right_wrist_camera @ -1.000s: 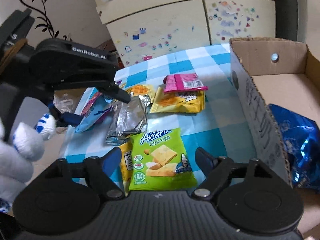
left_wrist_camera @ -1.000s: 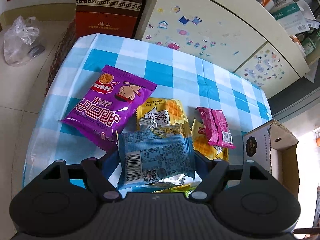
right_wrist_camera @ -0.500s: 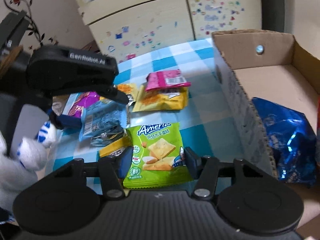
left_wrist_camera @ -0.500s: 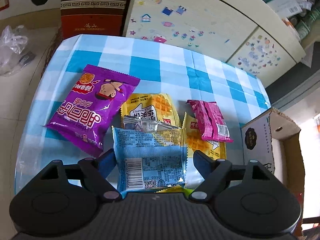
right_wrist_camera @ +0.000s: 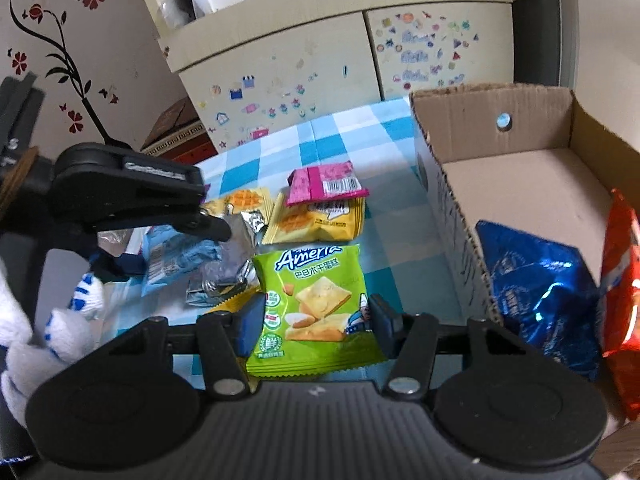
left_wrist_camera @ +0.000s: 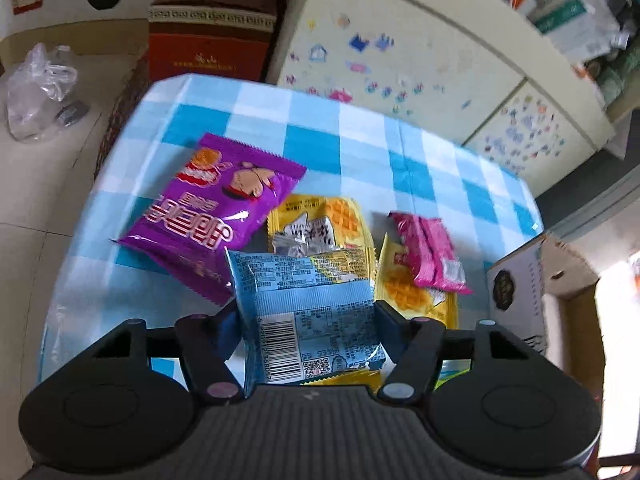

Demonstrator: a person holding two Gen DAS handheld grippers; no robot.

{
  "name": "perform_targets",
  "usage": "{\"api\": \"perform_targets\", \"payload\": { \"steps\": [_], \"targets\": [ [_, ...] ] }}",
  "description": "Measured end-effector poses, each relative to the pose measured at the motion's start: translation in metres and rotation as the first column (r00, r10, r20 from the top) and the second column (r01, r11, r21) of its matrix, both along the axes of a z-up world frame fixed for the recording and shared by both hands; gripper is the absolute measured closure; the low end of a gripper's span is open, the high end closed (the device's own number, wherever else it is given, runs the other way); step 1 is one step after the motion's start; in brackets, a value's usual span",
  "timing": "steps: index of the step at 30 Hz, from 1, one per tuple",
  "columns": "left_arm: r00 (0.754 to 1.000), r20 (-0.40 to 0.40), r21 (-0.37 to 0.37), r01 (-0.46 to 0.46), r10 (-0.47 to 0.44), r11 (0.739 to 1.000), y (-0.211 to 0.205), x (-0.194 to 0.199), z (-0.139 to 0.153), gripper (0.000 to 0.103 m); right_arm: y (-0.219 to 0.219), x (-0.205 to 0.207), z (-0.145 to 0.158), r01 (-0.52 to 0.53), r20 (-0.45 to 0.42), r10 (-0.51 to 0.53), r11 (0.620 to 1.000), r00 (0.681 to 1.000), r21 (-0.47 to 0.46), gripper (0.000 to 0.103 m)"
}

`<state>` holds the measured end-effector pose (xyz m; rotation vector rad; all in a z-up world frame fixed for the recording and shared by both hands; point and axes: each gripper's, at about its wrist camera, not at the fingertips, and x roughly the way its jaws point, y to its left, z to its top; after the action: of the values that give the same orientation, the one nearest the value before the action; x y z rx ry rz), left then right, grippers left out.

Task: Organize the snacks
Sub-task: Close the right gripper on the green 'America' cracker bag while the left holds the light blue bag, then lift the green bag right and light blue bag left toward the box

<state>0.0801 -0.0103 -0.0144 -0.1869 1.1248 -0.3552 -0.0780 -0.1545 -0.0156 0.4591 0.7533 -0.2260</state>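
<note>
Paired wrist views, snack sorting, read near to far. Nearest in the right wrist view, the right gripper (right_wrist_camera: 316, 322) has its pads pressed against both side edges of the green cracker packet (right_wrist_camera: 314, 304), which it holds at a moderate width. At 3 o'clock from it stands the cardboard box (right_wrist_camera: 452, 208), open-topped, already holding a blue bag (right_wrist_camera: 540, 292) and an orange-red bag (right_wrist_camera: 620, 280). At 10 o'clock, the left gripper (right_wrist_camera: 216, 232), carried by a hand in a white knitted glove (right_wrist_camera: 48, 332), reaches over a crumpled silver wrapper (right_wrist_camera: 224, 276).

In the left wrist view, the left gripper (left_wrist_camera: 308, 320) is closing its jaws on the light blue packet (left_wrist_camera: 308, 316), barcode side up; the pads meet its edges. Beyond it, on the blue checked tablecloth (left_wrist_camera: 320, 140), lie a purple bag (left_wrist_camera: 224, 216) at 11 o'clock, two yellow waffle packets (left_wrist_camera: 320, 220) at 12 o'clock, and a pink packet (left_wrist_camera: 428, 252) at 1 o'clock. Farthest back stands a cream cupboard with stickers (left_wrist_camera: 400, 64).

Step in hand, as judged: both packets gripped, neither yet boxed. The next move calls for lifting the green packet clear of the box's near wall, carrying it toward 3 o'clock, and releasing it in the free floor behind the bags; the crinkly film may slip if the grip loosens.
</note>
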Motion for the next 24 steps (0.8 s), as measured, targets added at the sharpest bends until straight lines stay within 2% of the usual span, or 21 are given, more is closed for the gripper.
{"api": "perform_targets", "payload": {
  "steps": [6, 16, 24],
  "targets": [
    [0.999, 0.021, -0.049, -0.037, 0.038, 0.998, 0.015, -0.021, 0.011, 0.031, -0.001, -0.013, 0.014, -0.021, 0.031, 0.021, 1.000, 0.999, -0.014, 0.047],
    [0.997, 0.038, -0.078, -0.063, 0.066, 0.995, 0.031, -0.051, 0.020, 0.031, 0.002, -0.038, 0.040, -0.085, 0.085, 0.090, 0.995, 0.992, -0.060, 0.047],
    [0.993, 0.087, -0.092, -0.069, 0.077, 0.993, 0.034, -0.064, 0.039, 0.031, -0.005, -0.043, 0.067, -0.132, 0.122, 0.142, 0.988, 0.982, -0.086, 0.047]
  ]
}}
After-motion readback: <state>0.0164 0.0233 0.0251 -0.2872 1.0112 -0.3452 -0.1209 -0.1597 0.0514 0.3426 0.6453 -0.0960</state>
